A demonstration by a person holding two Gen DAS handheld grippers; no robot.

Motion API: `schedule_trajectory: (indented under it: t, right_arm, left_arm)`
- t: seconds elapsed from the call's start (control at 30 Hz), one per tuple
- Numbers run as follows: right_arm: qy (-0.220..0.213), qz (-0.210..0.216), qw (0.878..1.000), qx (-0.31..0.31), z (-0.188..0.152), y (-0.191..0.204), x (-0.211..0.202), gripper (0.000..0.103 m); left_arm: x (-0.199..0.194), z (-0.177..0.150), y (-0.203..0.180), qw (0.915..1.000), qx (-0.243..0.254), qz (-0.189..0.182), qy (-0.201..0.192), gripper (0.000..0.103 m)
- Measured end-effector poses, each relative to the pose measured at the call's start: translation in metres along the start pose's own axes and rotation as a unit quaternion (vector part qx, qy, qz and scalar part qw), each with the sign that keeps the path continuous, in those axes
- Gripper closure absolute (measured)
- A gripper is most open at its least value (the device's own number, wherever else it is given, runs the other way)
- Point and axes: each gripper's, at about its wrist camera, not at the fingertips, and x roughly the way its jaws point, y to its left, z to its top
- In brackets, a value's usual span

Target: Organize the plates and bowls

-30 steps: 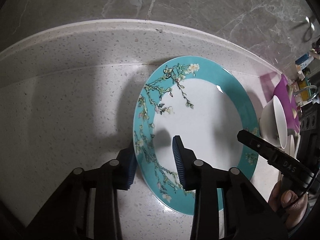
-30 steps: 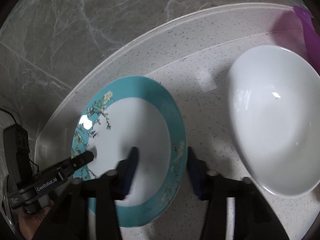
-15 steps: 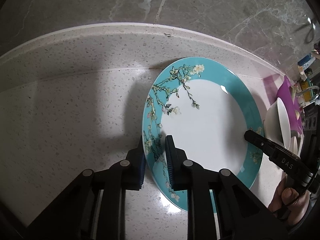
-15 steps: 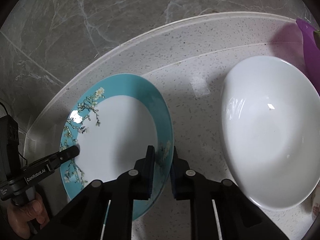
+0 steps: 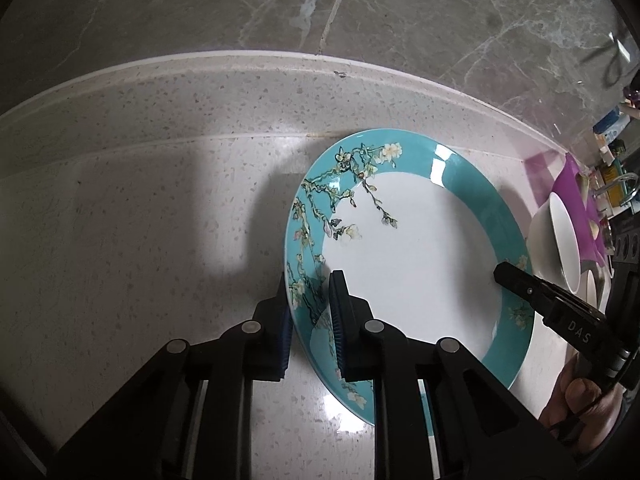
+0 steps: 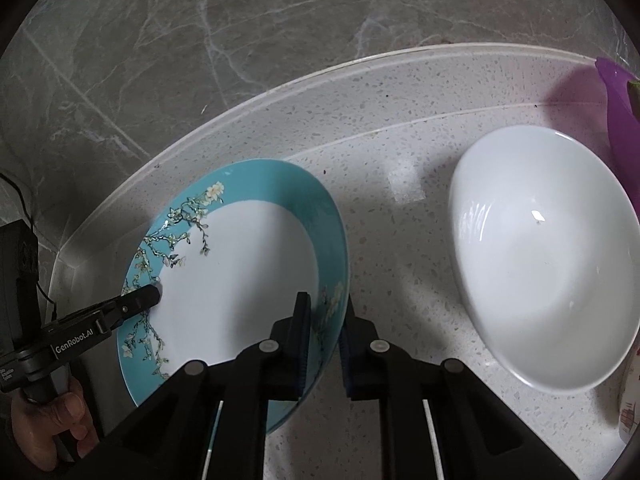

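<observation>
A teal-rimmed plate [image 5: 412,264] with a white centre and blossom branches lies on the speckled white counter [image 5: 140,240]. My left gripper [image 5: 310,312] is shut on its left rim, blue pads above and below the edge. In the right wrist view the same plate [image 6: 240,272] has my right gripper [image 6: 326,320] shut on its right rim. Each gripper shows in the other's view: the right gripper [image 5: 502,274] at the plate's far side, the left gripper [image 6: 154,293] likewise. A white bowl [image 6: 548,256] stands upright to the right of the plate.
A purple plastic piece [image 6: 620,120] lies behind the bowl at the far right. A raised counter lip [image 5: 240,64] runs along the grey marble wall [image 5: 360,0]. A hand [image 6: 44,424] grips the left tool. Small bottles [image 5: 612,128] crowd the far right.
Both grippers went from open around the plate's rim to shut on it, left on the left edge and right on the right edge. The plate has shifted slightly in both views.
</observation>
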Motion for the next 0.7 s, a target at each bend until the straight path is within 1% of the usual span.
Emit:
schedule_trajectory:
  t: [0.3, 0.43, 0.7]
  right_arm:
    - [-0.018, -0.008, 1.000, -0.023, -0.008, 0.009, -0.015, 0.089]
    - [-0.019, -0.009, 0.999, -0.028, -0.009, 0.009, -0.018, 0.089]
    - [-0.025, -0.012, 0.999, -0.037, -0.013, 0.011, -0.021, 0.089]
  left_arm:
    - [-0.012, -0.018, -0.007, 0.9999, 0.006, -0.001, -0.012, 0.088]
    - [-0.018, -0.026, -0.013, 0.9998, 0.014, 0.000, -0.013, 0.088]
    - [-0.023, -0.044, -0.018, 0.9997, 0.014, -0.004, -0.018, 0.088]
